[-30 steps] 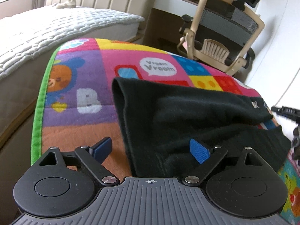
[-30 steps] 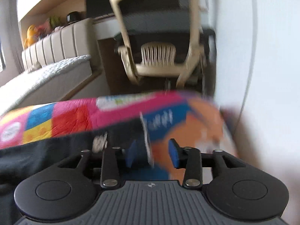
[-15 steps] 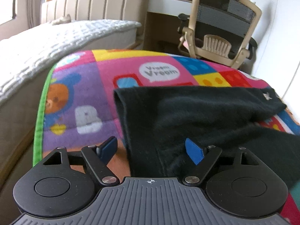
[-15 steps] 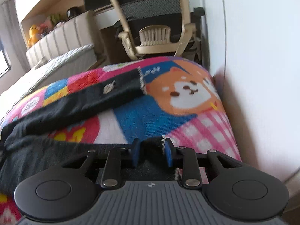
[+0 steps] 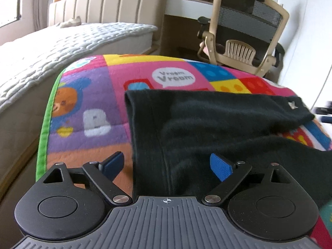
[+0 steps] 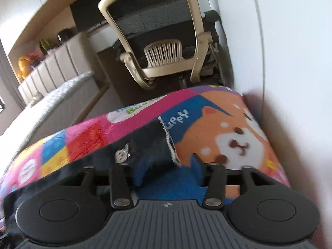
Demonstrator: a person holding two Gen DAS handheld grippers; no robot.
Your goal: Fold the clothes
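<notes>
Released, the trouser cuff (image 6: 153, 145) lies beside the right gripper (image 6: 168, 170), both grippers' fingers opening, empty.

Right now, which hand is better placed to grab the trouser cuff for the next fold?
Probably the right. Its opening fingers sit just before the cuff, nothing between them. The left fingers, opening, straddle the waist edge, far from it.
</notes>
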